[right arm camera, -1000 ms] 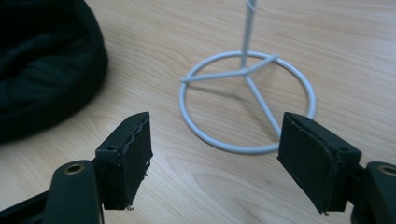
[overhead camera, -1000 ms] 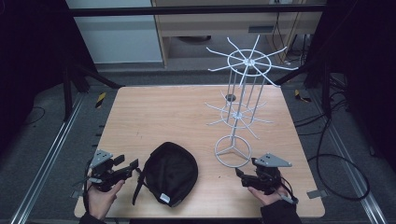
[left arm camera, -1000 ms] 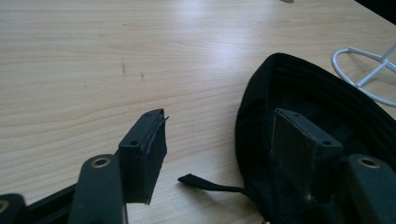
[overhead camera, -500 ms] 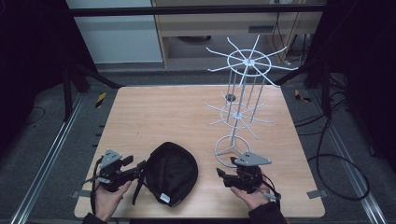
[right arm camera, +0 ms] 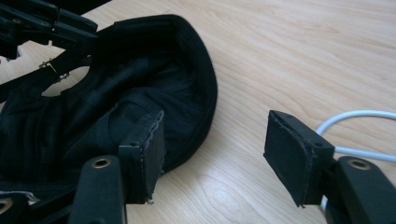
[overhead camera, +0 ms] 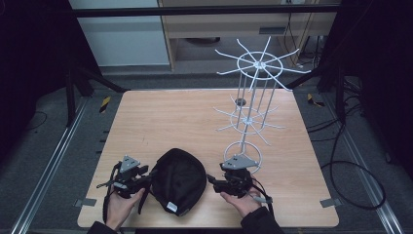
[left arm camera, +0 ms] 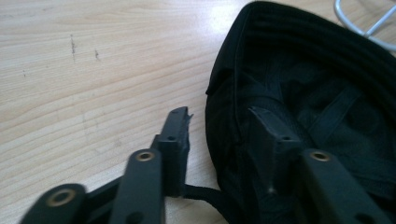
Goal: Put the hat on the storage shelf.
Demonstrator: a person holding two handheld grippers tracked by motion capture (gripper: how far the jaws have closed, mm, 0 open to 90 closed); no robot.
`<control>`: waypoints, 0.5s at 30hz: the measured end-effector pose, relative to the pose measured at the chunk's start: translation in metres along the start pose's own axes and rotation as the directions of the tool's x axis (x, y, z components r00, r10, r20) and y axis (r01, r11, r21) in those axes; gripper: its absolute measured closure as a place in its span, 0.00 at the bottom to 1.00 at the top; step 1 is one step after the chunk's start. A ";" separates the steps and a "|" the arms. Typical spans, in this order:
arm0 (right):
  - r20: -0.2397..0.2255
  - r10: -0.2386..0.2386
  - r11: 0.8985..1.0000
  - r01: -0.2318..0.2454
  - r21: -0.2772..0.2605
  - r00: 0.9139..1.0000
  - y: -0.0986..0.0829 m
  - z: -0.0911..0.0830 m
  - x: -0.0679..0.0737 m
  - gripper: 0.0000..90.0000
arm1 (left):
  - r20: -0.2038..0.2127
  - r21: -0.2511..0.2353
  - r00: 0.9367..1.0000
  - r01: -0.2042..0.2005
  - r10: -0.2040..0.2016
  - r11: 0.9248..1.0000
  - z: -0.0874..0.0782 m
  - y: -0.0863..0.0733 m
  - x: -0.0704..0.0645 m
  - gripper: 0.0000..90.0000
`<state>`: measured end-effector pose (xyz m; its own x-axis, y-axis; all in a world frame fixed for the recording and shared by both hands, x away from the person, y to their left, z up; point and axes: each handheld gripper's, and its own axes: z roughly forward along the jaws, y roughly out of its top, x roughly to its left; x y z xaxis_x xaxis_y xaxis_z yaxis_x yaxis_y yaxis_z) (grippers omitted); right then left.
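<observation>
Both jaws of the left gripper (overhead camera: 146,176) and right gripper (overhead camera: 214,180) stood apart, nothing clamped; only 1 thin layer of the black cap (overhead camera: 179,179) could be pinched, letting it slip.

Cap (overhead camera: 178,180) on table (overhead camera: 165,117), rack (overhead camera: 251,117) right behind.

No legible text, brand, number or sign found. Black cap (overhead camera: 178,179): small white label (overhead camera: 171,206) at near rim, print too small to read. Floor left of table: yellow-black hazard tape strip (overhead camera: 104,104), stripes only, no wording. Similar striped piece (overhead camera: 314,100) on floor at right, no wording.
</observation>
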<state>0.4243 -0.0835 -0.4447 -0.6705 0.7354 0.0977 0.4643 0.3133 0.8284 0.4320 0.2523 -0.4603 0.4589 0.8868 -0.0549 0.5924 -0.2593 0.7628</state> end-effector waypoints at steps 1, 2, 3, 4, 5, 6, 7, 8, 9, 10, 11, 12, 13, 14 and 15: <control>0.001 0.003 1.000 -0.003 0.007 1.000 0.000 0.003 0.002 0.44 | 0.000 0.007 1.000 -0.005 0.005 1.000 0.001 0.000 0.000 0.69; -0.006 0.005 1.000 -0.005 0.019 1.000 0.000 0.009 0.003 0.46 | 0.000 0.012 1.000 -0.008 0.008 1.000 0.002 -0.001 0.000 0.74; -0.012 0.008 1.000 -0.008 0.026 1.000 0.000 0.012 0.004 0.46 | 0.001 0.018 1.000 -0.007 0.007 1.000 0.003 -0.001 0.001 0.75; -0.012 0.008 1.000 -0.008 0.026 1.000 0.000 0.012 0.004 0.46 | 0.001 0.018 1.000 -0.007 0.007 1.000 0.003 -0.001 0.001 0.77; -0.013 0.009 0.999 -0.009 0.031 1.000 0.000 0.014 0.005 0.47 | 0.001 0.023 1.000 -0.008 0.008 1.000 0.003 -0.002 0.001 0.77; -0.015 0.013 0.999 -0.012 0.043 1.000 -0.001 0.019 0.007 0.48 | 0.003 0.026 1.000 -0.005 0.005 1.000 0.003 -0.002 0.002 0.81; -0.015 0.013 0.999 -0.012 0.043 1.000 -0.001 0.019 0.007 0.48 | 0.005 0.027 1.000 0.000 0.000 1.000 0.003 -0.002 0.002 0.81; -0.015 0.014 0.998 -0.013 0.059 1.000 -0.002 0.025 0.008 0.48 | 0.004 0.031 1.000 0.003 -0.003 1.000 0.003 -0.003 0.002 0.84; -0.015 0.014 0.998 -0.013 0.059 1.000 -0.002 0.025 0.008 0.48 | 0.004 0.031 1.000 0.003 -0.003 1.000 0.003 -0.003 0.002 0.85; -0.017 0.016 0.997 -0.015 0.074 1.000 -0.003 0.030 0.009 0.49 | 0.007 0.037 1.000 0.003 -0.003 0.999 0.004 -0.003 0.002 0.87; -0.017 0.016 0.997 -0.015 0.074 1.000 -0.003 0.030 0.009 0.49 | 0.007 0.037 1.000 0.003 -0.003 0.999 0.004 -0.003 0.002 0.88; -0.016 0.016 0.996 -0.014 0.091 1.000 -0.005 0.034 0.011 0.50 | 0.005 0.044 1.000 -0.001 0.001 0.999 0.004 -0.004 0.002 0.89; -0.016 0.016 0.996 -0.014 0.091 1.000 -0.005 0.034 0.011 0.50 | 0.005 0.044 1.000 -0.001 0.001 0.999 0.004 -0.004 0.002 0.90; -0.018 0.017 0.995 -0.016 0.094 1.000 -0.006 0.037 0.011 0.51 | 0.003 0.051 1.000 0.001 -0.001 0.999 0.005 -0.004 0.002 0.90; -0.018 0.017 0.995 -0.016 0.094 1.000 -0.006 0.037 0.011 0.51 | 0.003 0.051 1.000 0.001 -0.001 0.999 0.005 -0.004 0.002 0.91</control>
<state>0.4355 -0.0545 -0.4693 -0.6727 0.7298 0.1221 0.5270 0.3567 0.7714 0.4336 0.2538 -0.4667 0.4599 0.8861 -0.0574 0.6256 -0.2774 0.7292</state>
